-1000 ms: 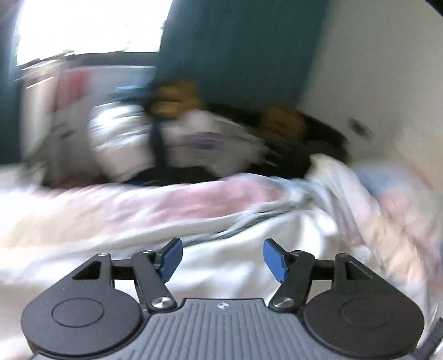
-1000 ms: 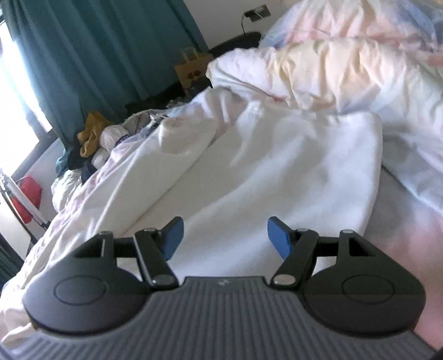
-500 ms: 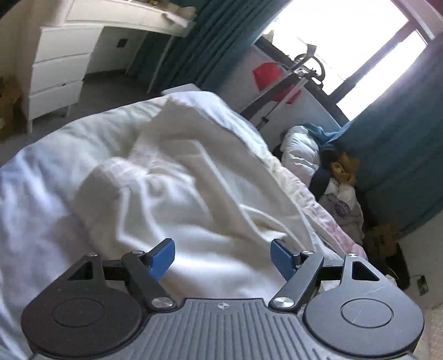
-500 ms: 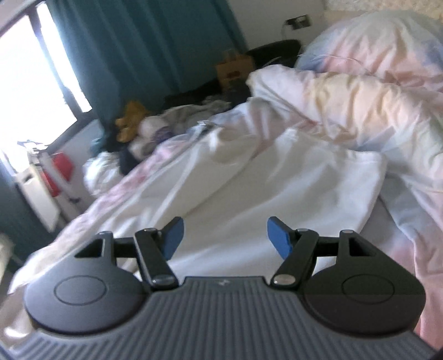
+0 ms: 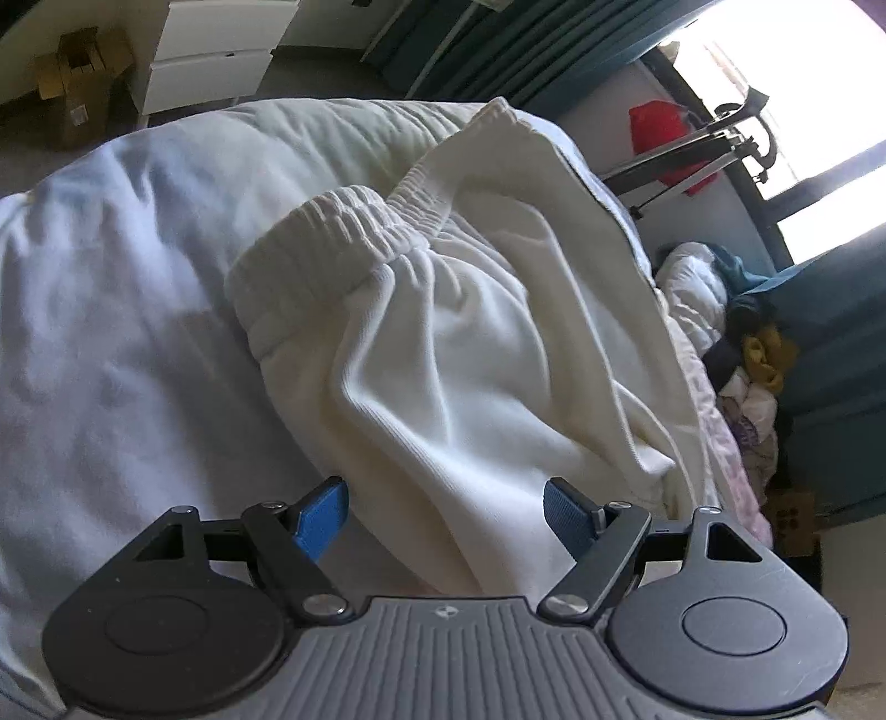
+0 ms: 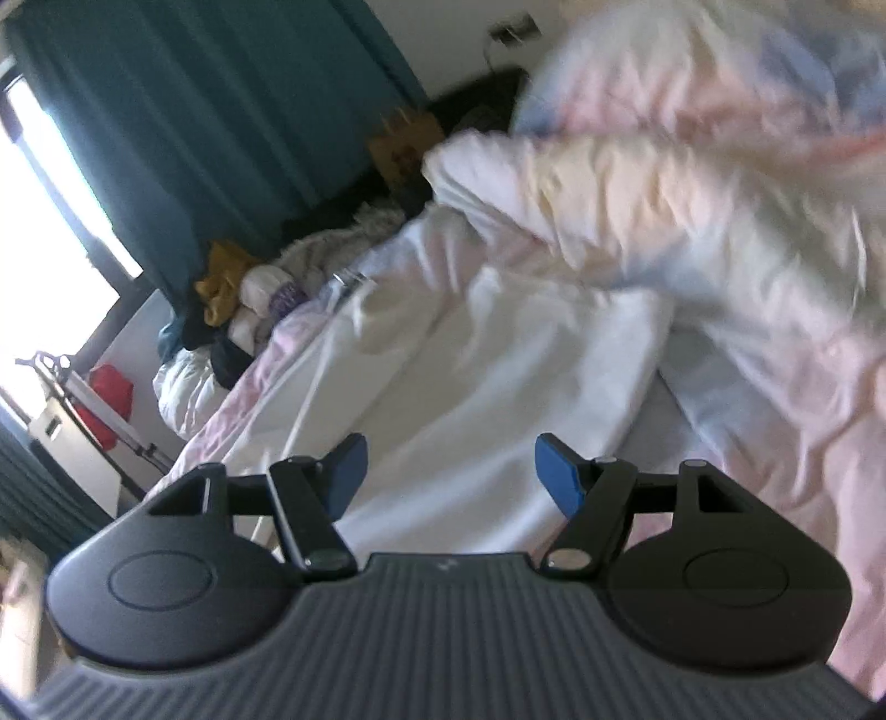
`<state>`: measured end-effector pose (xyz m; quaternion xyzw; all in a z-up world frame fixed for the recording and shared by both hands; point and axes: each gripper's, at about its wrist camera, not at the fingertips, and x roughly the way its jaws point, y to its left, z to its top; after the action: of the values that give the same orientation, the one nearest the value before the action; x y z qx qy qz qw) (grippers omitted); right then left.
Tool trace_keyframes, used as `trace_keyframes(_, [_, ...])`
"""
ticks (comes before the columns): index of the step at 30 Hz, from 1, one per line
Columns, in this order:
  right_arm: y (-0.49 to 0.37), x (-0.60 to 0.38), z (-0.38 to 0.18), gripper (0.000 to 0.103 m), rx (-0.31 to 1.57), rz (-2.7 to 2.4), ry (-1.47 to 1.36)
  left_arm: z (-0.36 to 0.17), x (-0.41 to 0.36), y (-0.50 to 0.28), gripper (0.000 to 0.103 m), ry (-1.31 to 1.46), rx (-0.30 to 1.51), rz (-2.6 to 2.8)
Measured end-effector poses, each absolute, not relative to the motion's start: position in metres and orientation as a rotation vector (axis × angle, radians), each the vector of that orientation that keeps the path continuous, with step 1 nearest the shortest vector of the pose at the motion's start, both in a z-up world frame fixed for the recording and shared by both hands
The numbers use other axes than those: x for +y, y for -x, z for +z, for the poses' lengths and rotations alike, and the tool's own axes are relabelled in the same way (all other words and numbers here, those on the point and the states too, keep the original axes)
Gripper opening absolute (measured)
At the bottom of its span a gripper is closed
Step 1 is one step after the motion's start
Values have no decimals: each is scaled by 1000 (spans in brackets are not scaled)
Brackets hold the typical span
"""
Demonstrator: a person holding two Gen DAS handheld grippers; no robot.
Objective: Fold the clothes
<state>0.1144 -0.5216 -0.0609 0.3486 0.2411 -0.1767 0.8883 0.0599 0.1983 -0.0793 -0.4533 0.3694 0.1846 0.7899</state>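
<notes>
Bedroom with teal curtains and a blown-out bright window

Teal curtains [image 6: 221,138] hang beside a window [image 5: 803,111] letting in harsh daylight. White drawers [image 5: 216,61] stand against the far wall with cardboard boxes [image 5: 77,83] next to them on a grey floor [image 5: 310,72]. A heap of laundry [image 6: 243,310] sits under the curtains just off the bed [image 5: 111,332], near a metal rack [image 5: 698,149] with something red [image 5: 659,127] on it. There's a wall socket [image 6: 512,27] on the pale wall above the rumpled pastel duvet [image 6: 692,194], which is blurred.
</notes>
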Motion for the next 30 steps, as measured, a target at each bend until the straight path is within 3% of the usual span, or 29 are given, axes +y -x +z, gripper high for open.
trace_keyframes(10, [-120,-580,-100,70,450,-581,-904,-117,218,-72,78,1133,744,362])
trace_keyframes(23, [-135,-622,-183,70,374,-663,-1249,-129,223,-61,52,1279,594,300])
trace_keyframes(27, [-148,-620,-189,69,343,-621,-1258,-126,218,-52,52,1289,565,281])
trace_keyframes(30, [-156,-619,-190,69,301,-524,-1282,-127,210,-51,59,1270,571,303])
